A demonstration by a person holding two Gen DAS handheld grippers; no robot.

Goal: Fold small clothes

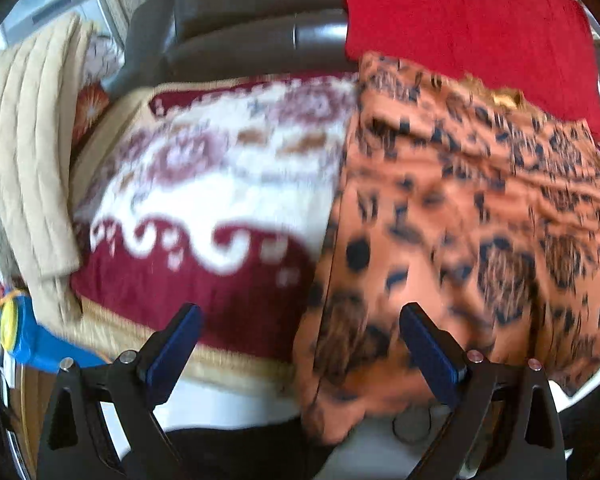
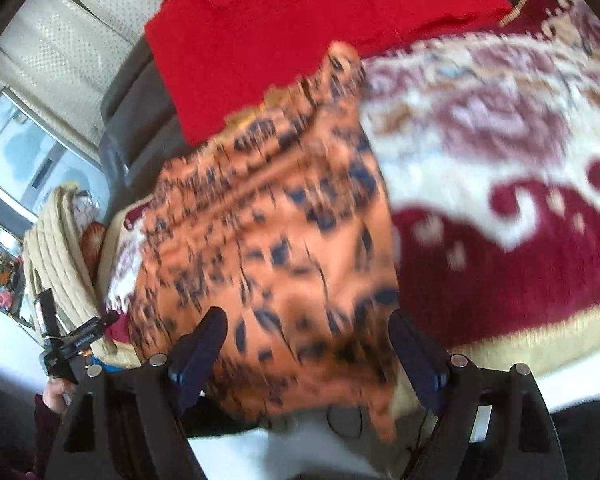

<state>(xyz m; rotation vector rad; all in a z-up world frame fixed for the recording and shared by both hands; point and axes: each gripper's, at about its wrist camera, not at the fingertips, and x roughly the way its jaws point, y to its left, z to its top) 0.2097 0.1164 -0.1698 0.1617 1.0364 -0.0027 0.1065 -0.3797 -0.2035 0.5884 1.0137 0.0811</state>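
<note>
Plainly, both grippers' fingers gape wide, gripping nothing above the orange garment.

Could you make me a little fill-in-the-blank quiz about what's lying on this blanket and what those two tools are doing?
1. The orange garment carries a dark ____ pattern resembling an animal's coat.
2. Behind it lies a plain cloth coloured ____.
3. Both lie on a blanket patterned in maroon and ____.
4. The right tool and left tool both have their jaws ____, gripping nothing.

Missing words: leopard-like; red; white; open
</note>
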